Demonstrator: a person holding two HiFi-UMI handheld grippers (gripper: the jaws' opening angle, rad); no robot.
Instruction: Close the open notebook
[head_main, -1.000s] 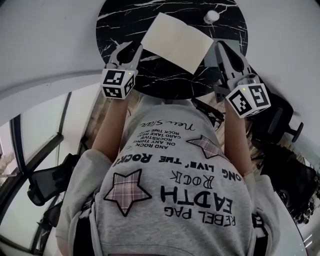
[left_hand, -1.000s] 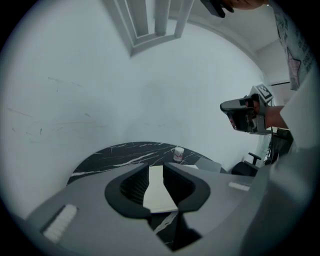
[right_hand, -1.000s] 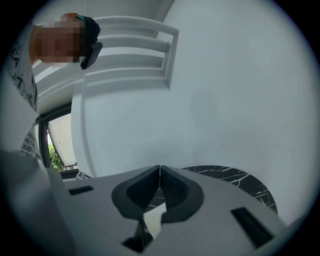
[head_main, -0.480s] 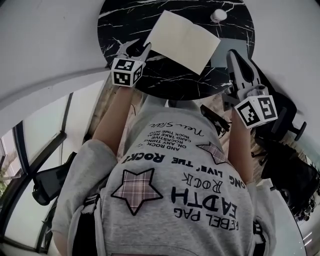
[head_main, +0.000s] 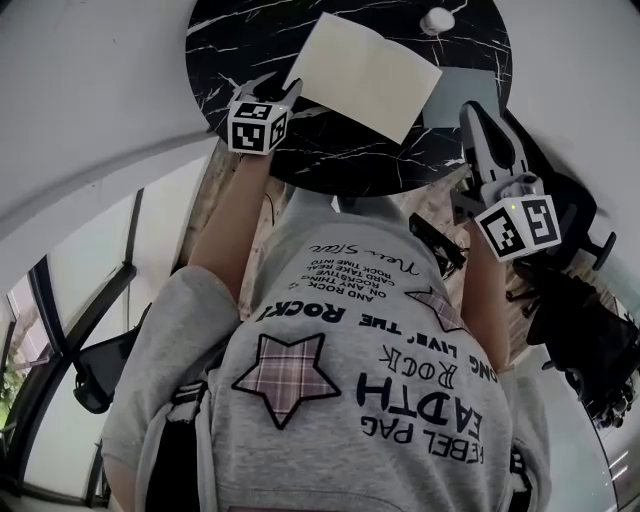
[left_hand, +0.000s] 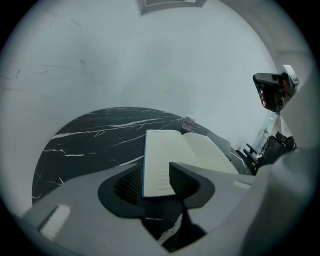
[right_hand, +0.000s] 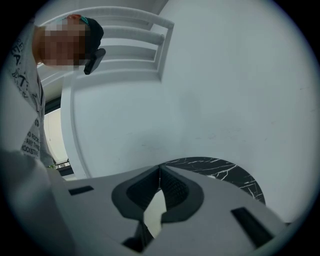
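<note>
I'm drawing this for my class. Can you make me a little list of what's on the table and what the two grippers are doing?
Table: round, black with white veins
Notebook: open, pale pages up, flat on the table
Small white object: near the table's far edge
Left gripper: jaws apart, just been opening; notebook's left corner between them, not pinched
Right gripper: shut, empty, by the table's right edge
</note>
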